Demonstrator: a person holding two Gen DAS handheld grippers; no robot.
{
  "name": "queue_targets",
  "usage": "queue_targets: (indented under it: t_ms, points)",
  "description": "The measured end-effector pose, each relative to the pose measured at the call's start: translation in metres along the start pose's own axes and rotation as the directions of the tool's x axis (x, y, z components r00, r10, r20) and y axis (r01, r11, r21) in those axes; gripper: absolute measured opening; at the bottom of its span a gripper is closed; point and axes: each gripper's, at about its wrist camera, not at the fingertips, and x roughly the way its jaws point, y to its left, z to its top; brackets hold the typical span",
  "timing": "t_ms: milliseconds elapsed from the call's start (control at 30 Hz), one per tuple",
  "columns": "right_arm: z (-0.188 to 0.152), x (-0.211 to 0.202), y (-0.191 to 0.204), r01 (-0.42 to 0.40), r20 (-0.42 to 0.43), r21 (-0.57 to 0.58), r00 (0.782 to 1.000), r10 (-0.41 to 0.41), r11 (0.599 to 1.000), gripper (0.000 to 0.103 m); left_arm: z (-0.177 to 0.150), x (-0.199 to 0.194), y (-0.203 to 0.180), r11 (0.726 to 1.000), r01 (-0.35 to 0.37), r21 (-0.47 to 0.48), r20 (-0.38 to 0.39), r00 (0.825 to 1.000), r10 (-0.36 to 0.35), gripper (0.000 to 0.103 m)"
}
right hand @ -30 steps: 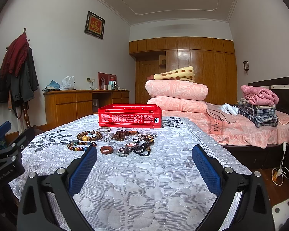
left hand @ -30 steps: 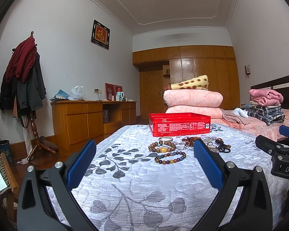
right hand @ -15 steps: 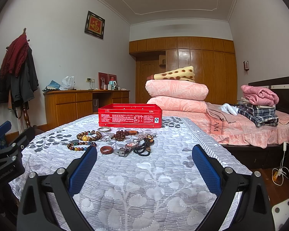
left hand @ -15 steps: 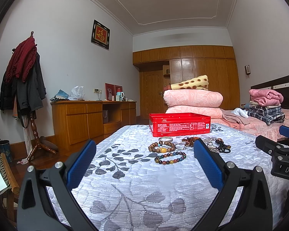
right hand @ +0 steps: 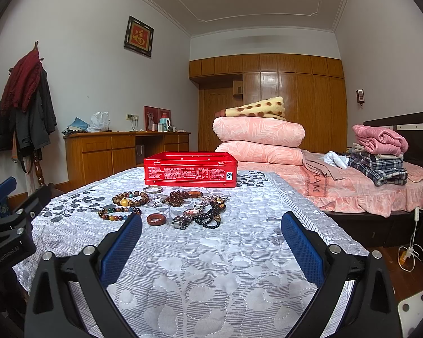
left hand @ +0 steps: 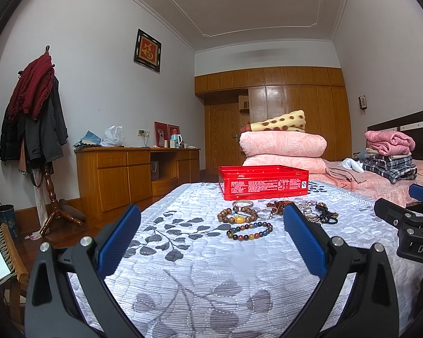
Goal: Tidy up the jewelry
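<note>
Your left gripper (left hand: 211, 238) is released, its blue pads spread wide with nothing between them, hovering low over the quilted grey-and-white cover (left hand: 183, 267) near its front edge. Your right gripper (right hand: 211, 242) is released too, jaws wide apart and holding nothing, just beside the left one; each shows at the edge of the other's view.

The jewelry lies in a loose cluster on the cover ahead of both grippers, well apart from the pads. Nearest your left gripper is a multicolored bead bracelet (left hand: 249, 231). Just behind it sits a brown wooden bead bracelet (left hand: 235, 215) with a yellow bead, and behind that a silver bangle (left hand: 242, 204). From the right wrist view you see a reddish-brown ring (right hand: 156, 219) close to the left pad, a wristwatch (right hand: 186, 217) with a metal band beside it, a black bead string (right hand: 211, 216) touching the watch, and a dark red bead bracelet (right hand: 178, 197) further back.

Beyond the cluster a red tin box (right hand: 190, 169) stands on the cover, open at the top; you cannot tell what lies inside it. Folded pink quilts (right hand: 259, 140) are stacked behind the box.
</note>
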Motion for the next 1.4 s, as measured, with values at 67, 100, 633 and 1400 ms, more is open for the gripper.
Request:
queue_targets:
  t_ms: [67,100,633,1400]
  points:
    - [0.0,0.0,0.0,0.0,-0.001,0.0,1.0,0.0,1.0,0.097,0.0,0.0,0.001,1.0,0.0,-0.001,0.001,1.0,0.0,0.098]
    - [0.0,0.0,0.0,0.0,-0.001,0.0,1.0,0.0,1.0,0.097,0.0,0.0,0.0,1.0,0.0,0.0,0.001,1.0,0.0,0.098]
    - [-0.001,0.002,0.001,-0.001,-0.002,0.001,1.0,0.001,1.0,0.097,0.002,0.0,0.006,1.0,-0.001,0.0,-0.004,1.0,0.001,0.098]
    - [0.037,0.098,-0.027,-0.047,-0.381,0.072,0.922,0.071,0.996,0.097,0.025,0.118,0.009,0.992,0.121,-0.043,-0.493,0.861,-0.126,0.098]
